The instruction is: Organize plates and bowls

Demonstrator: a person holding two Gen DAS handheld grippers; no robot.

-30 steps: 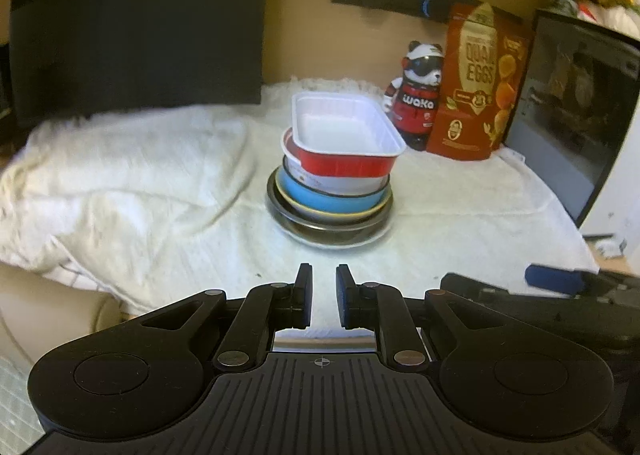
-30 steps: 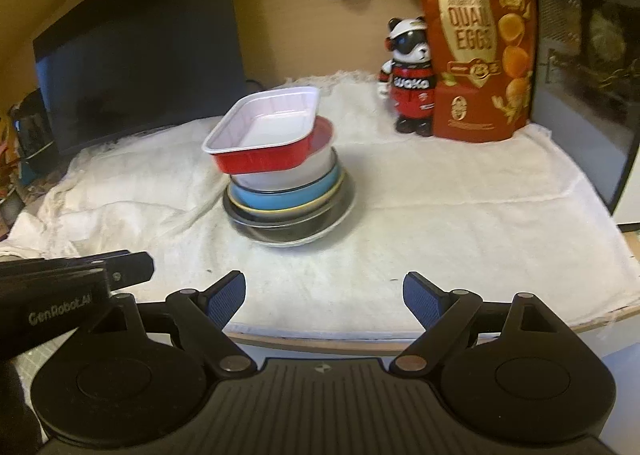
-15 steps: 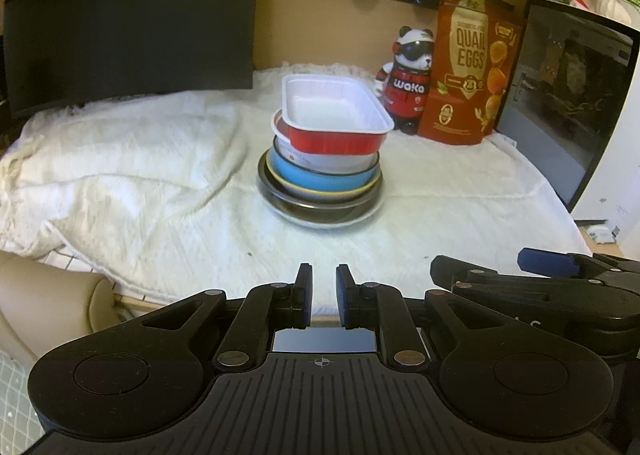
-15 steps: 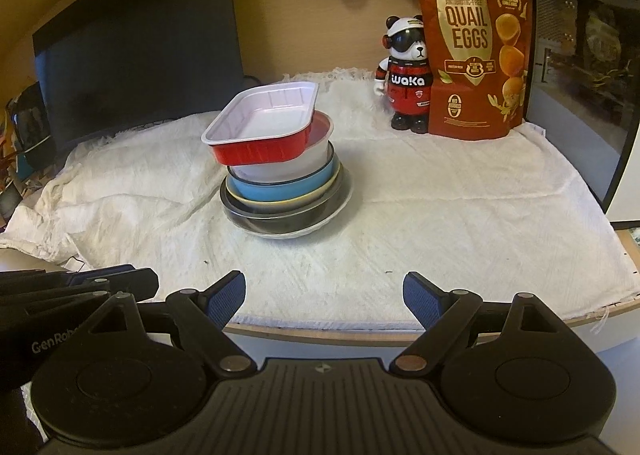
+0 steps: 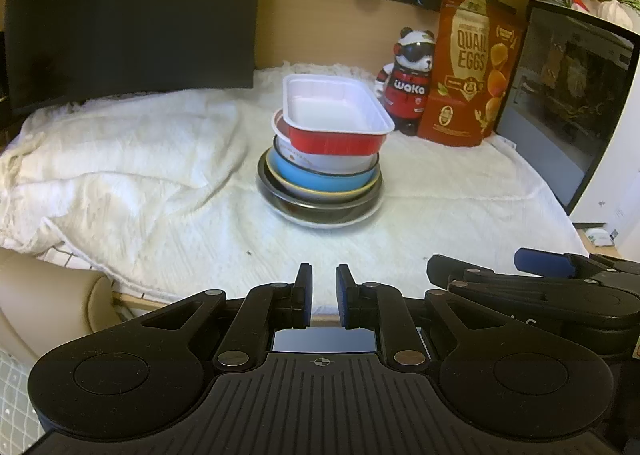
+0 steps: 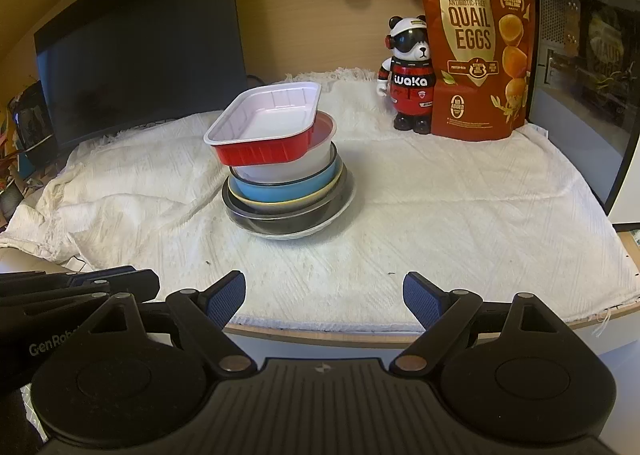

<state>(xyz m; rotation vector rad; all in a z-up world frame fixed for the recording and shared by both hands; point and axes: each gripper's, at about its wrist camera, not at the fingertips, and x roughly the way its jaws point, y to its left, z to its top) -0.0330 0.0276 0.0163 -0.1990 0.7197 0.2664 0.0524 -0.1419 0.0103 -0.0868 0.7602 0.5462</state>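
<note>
Your left gripper (image 5: pixel 322 291) sits closed, empty; your right gripper (image 6: pixel 324 295) gapes, empty. Ribbed red rectangular foil tray (image 6: pixel 264 127) tilts atop round nested bowls (image 6: pixel 286 191) on nubby white cloth (image 6: pixel 440 215).

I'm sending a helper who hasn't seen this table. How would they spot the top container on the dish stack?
On the white cloth, find the stack of bowls left of the panda figurine. The red tray sits on top, overhanging sideways. It alone is rectangular, red outside and white inside; everything beneath is round.
</note>
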